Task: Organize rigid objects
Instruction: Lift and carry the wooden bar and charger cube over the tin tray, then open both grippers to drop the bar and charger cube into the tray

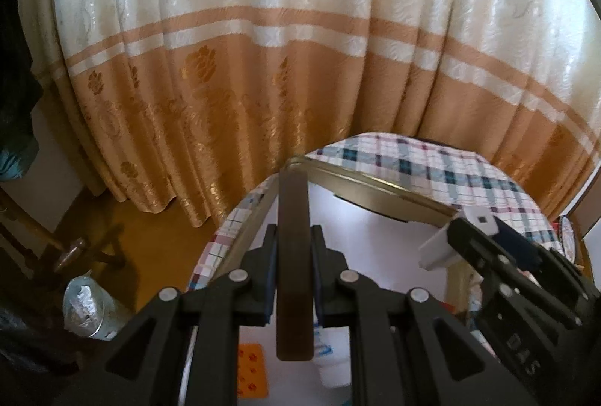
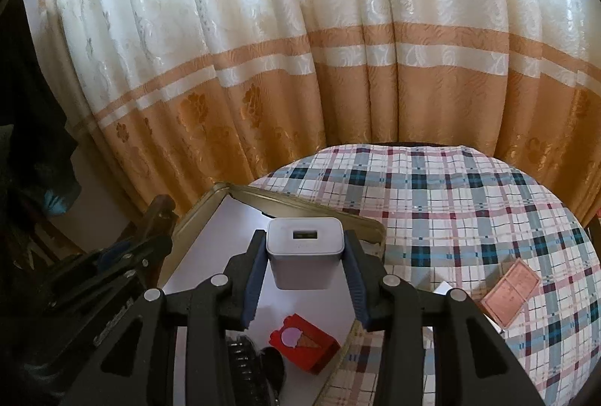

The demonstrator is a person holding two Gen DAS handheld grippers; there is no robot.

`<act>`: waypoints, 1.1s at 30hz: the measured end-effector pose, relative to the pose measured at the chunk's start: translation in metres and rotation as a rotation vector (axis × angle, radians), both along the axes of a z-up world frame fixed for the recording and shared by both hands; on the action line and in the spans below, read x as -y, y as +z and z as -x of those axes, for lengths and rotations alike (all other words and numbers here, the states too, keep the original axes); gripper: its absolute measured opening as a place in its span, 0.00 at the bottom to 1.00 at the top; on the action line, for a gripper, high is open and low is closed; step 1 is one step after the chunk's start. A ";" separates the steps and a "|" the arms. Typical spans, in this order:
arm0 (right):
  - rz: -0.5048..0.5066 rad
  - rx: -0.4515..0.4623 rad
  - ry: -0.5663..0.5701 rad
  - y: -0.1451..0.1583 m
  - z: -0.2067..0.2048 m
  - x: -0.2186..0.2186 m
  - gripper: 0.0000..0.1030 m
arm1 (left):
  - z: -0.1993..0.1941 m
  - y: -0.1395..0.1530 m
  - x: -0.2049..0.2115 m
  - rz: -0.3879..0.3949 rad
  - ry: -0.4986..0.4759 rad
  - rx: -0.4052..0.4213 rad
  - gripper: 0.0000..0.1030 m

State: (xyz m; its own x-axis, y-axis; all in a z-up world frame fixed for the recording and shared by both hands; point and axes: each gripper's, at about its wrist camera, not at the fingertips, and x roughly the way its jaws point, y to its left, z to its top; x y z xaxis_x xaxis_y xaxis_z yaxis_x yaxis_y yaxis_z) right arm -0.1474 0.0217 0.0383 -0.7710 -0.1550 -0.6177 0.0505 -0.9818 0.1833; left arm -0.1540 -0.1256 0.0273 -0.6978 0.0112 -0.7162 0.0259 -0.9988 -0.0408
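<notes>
Left gripper (image 1: pixel 293 252) clamped on a dark wooden stick (image 1: pixel 294 255), fingers (image 1: pixel 267 278) pressed to both its sides, stick pointing forward over the far left corner of a gold-rimmed tray (image 1: pixel 379 186). Right gripper (image 2: pixel 305 255) closed on a white charger (image 2: pixel 305 253), socket end facing the camera, held above the tray's (image 2: pixel 203 214) white floor near its far edge. Inside the tray toward the near edge: a red ice-cream card (image 2: pixel 306 340), a black comb (image 2: pixel 244 368), an orange card (image 1: pixel 252 368). Tray resting on a table under a plaid cloth (image 2: pixel 469 210), at its left edge. Pink card (image 2: pixel 511 291) on the cloth toward the right edge. Cream and orange curtain (image 2: pixel 300 67) hanging behind the table.
</notes>
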 end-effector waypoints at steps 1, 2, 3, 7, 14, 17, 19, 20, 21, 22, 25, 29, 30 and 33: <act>-0.003 0.007 0.002 -0.001 0.002 0.001 0.42 | 0.004 -0.002 0.001 0.004 0.008 0.010 0.13; -0.005 0.013 0.004 -0.003 0.003 0.002 0.42 | 0.007 -0.005 0.003 0.008 0.018 0.021 0.13; -0.010 0.021 0.009 -0.005 0.005 0.004 0.42 | 0.010 -0.007 0.003 0.016 0.023 0.029 0.13; 0.011 0.061 0.017 -0.014 0.014 0.007 0.42 | 0.019 -0.013 0.005 0.012 0.023 0.065 0.13; 0.023 0.119 0.016 -0.029 0.021 0.007 0.42 | 0.029 -0.028 0.004 0.036 0.030 0.125 0.13; 0.019 0.122 0.019 -0.031 0.021 0.007 0.42 | 0.031 -0.028 0.002 0.050 0.028 0.126 0.13; 0.023 0.122 0.023 -0.031 0.021 0.008 0.42 | 0.033 -0.030 0.000 0.061 0.026 0.134 0.13; 0.024 0.123 0.024 -0.031 0.021 0.008 0.42 | 0.033 -0.031 -0.001 0.065 0.027 0.138 0.13; 0.025 0.124 0.026 -0.031 0.021 0.008 0.42 | 0.034 -0.032 -0.001 0.069 0.027 0.141 0.13; 0.025 0.124 0.029 -0.031 0.021 0.009 0.42 | 0.035 -0.034 -0.001 0.071 0.028 0.148 0.13; 0.026 0.121 0.032 -0.031 0.020 0.009 0.42 | 0.037 -0.035 -0.001 0.067 0.032 0.158 0.13; 0.036 0.121 0.033 -0.032 0.021 0.008 0.42 | 0.038 -0.036 -0.003 0.077 0.036 0.161 0.13; 0.041 0.121 0.041 -0.032 0.022 0.007 0.42 | 0.038 -0.036 -0.003 0.074 0.039 0.160 0.13; 0.082 0.124 0.072 -0.032 0.022 0.005 0.42 | 0.036 -0.032 -0.001 0.073 0.062 0.141 0.25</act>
State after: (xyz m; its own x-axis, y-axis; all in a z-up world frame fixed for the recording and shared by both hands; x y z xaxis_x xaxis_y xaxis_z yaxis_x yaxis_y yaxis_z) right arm -0.1694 0.0170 0.0061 -0.6747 -0.2607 -0.6905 0.0917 -0.9579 0.2720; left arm -0.1895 -0.1246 -0.0047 -0.5879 -0.0847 -0.8045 0.0883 -0.9953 0.0402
